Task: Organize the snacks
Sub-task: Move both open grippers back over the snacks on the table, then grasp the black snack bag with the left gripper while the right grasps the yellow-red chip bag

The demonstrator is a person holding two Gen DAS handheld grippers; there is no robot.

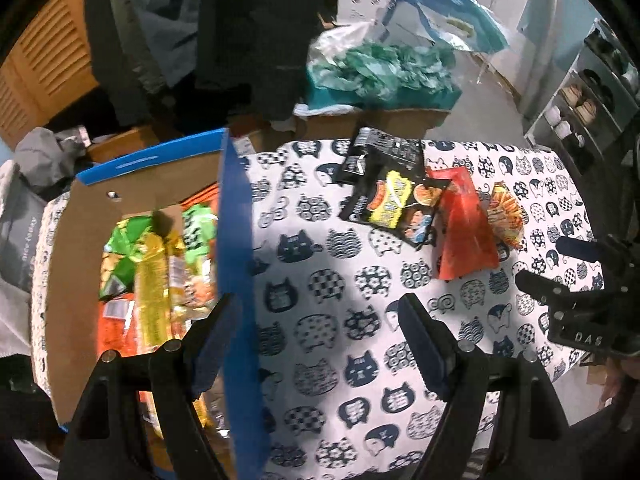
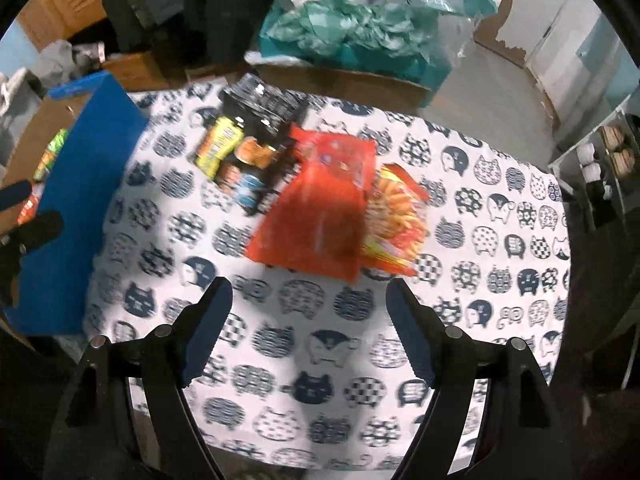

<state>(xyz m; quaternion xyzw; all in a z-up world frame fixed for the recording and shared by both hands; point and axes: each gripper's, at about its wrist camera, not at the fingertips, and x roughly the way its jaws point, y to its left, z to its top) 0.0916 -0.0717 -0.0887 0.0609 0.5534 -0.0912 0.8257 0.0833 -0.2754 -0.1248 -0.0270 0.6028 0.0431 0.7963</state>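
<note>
A cardboard box [image 1: 236,240] with blue outer walls stands at the table's left and holds green, gold and orange snack packets [image 1: 156,264]. On the cat-print cloth [image 1: 340,320] lie a black packet [image 1: 384,192], a red packet [image 1: 464,228] and a yellow-orange packet [image 1: 508,212], overlapping. My left gripper [image 1: 320,344] is open and straddles the box's right wall, gripping nothing. My right gripper [image 2: 310,328] is open above bare cloth, just short of the red packet [image 2: 320,216]; the black packet [image 2: 252,152] and yellow-orange packet [image 2: 396,220] flank it. The box [image 2: 80,208] is at the left.
Each gripper shows in the other's view: the right gripper [image 1: 560,268], the left gripper [image 2: 28,210]. Behind the table is a cardboard carton with teal plastic bags [image 2: 352,28]. A shoe rack [image 1: 580,112] stands at the right, a slatted wooden door [image 1: 44,72] at the left.
</note>
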